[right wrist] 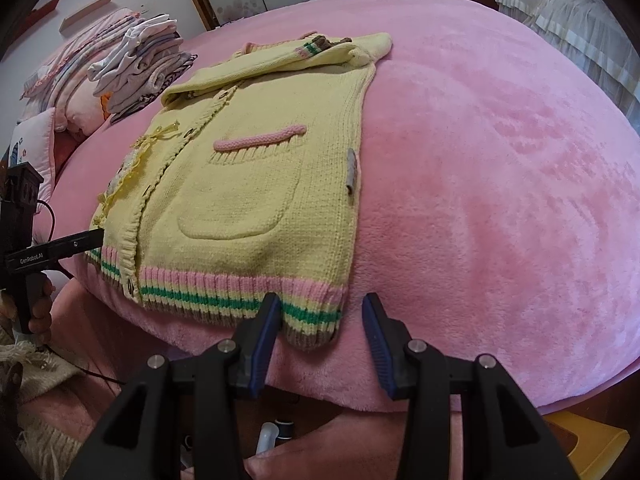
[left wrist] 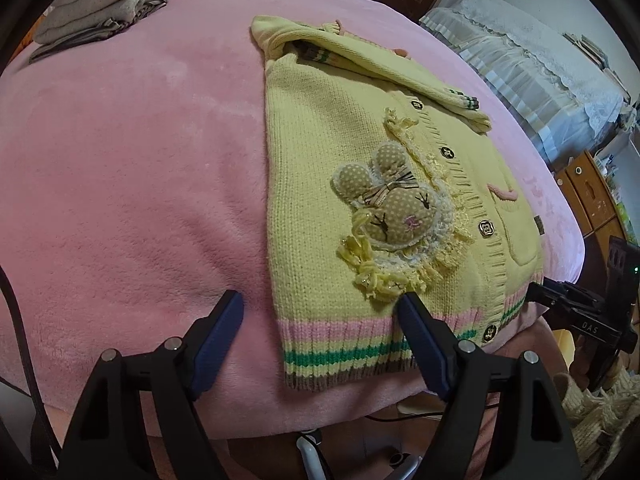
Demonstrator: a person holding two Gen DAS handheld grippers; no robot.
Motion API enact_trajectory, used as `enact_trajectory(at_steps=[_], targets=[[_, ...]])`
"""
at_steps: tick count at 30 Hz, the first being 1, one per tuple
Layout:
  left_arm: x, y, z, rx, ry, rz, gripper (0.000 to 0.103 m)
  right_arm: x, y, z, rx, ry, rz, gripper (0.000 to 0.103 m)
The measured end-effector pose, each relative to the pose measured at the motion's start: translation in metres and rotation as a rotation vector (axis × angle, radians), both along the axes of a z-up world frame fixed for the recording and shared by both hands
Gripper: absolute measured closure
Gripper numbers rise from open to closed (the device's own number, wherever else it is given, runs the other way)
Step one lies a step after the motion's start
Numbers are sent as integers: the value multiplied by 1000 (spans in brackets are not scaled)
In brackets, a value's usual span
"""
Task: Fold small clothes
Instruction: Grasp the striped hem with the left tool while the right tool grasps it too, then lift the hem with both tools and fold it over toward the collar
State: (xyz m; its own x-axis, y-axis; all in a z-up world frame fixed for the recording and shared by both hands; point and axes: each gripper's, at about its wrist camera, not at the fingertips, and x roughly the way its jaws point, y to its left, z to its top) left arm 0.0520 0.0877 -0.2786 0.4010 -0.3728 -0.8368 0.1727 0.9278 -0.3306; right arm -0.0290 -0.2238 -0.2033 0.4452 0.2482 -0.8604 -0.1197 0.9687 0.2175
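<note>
A yellow knitted cardigan with a stuffed bunny patch lies flat on the pink blanket, its sleeves folded across the top. The striped hem faces me. My left gripper is open, astride the hem's left corner, one finger over the blanket and the other over the knit. In the right wrist view the cardigan shows its pocket side. My right gripper is open with the hem's right corner between its fingers, and the pads are not pressing it.
A stack of folded clothes sits at the blanket's far left, also in the right wrist view, with pillows beyond it. A lace-covered piece of furniture and a wooden cabinet stand to the right. The blanket's edge runs just under both grippers.
</note>
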Motion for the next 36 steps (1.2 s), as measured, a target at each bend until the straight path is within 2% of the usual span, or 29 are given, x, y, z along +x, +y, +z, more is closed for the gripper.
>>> enact_trajectory(at_steps=[1,3,5,11,14,19,20,21,22,24,31,36], targets=[[0,-1,0,3,-2,-1,25,1,0,0,8,1,2,61],[-1,-2,1,0,-6,-5,32,1,2,0,31,5,20,76],[-1,-2,2,-5,-7,-8,37,2,6,0,40,9,40,85],[0,3,1,-38,17,13,39,2,7,1,34,13,48,86],[1,4,-2,-42,31,10,36,2,7,-1,34,19,41,86],[4,-5,-1,-10,47,-20,34,4,8,-2,38,28,37,84],[4,-6,0,-7,48,-22,41,4,8,-2,40,29,36,84],[4,-6,0,-12,50,-21,55,4,7,-2,46,32,35,86],[4,-5,1,-24,56,-16,62,4,7,-2,50,33,34,87],[4,0,0,-82,79,-8,89,4,7,-1,51,32,40,90],[2,11,12,-168,86,31,92,0,5,15,43,12,77,94],[0,22,40,-250,40,72,92,-3,-3,41,63,-36,99,95]])
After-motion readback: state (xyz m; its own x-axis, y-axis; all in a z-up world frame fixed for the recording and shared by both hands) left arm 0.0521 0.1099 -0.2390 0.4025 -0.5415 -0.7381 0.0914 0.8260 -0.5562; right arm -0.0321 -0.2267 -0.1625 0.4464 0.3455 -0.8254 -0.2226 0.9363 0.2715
